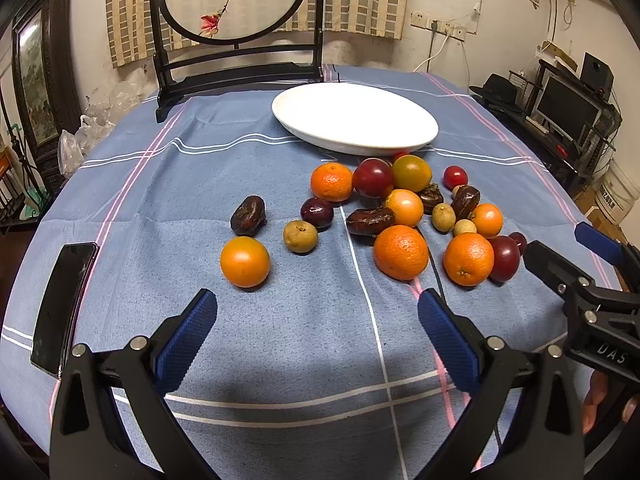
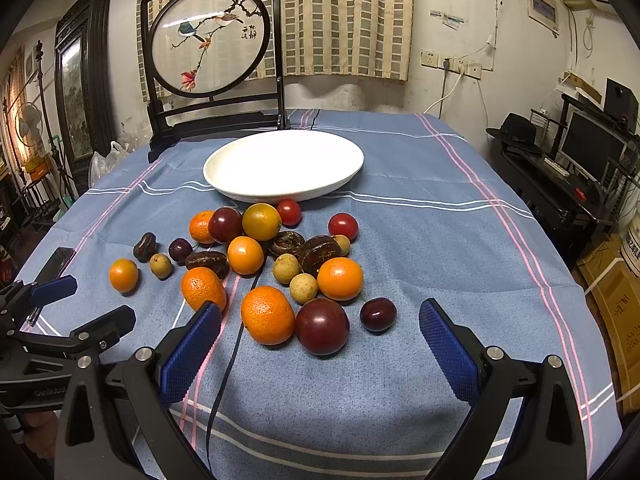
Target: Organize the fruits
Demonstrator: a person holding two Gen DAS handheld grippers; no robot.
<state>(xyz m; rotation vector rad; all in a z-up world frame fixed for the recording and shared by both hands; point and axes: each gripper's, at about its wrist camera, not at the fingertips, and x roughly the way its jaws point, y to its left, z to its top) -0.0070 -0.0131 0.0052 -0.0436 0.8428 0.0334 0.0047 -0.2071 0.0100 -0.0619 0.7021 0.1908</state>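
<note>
A white plate (image 1: 316, 124) (image 2: 224, 184) sits empty at the back of the blue tablecloth. In front of it lie several loose fruits: oranges (image 1: 401, 252) (image 2: 267, 314), dark plums (image 2: 322, 325) (image 1: 373, 178), brown dates (image 1: 248, 215), small tan longans (image 1: 300, 236) and red cherry tomatoes (image 2: 343, 225). One orange (image 1: 245, 262) (image 2: 123, 275) lies apart at the left. My left gripper (image 1: 316, 316) is open and holds nothing, short of the fruit. My right gripper (image 2: 320, 328) is open, its fingers either side of the nearest orange and plum but not touching them.
A black phone (image 1: 60, 308) lies on the cloth at the left edge. A framed round bird screen (image 2: 212, 40) stands behind the plate. A thin black cable (image 2: 224, 376) runs across the cloth. Shelves with a monitor (image 2: 592, 152) stand off the right side.
</note>
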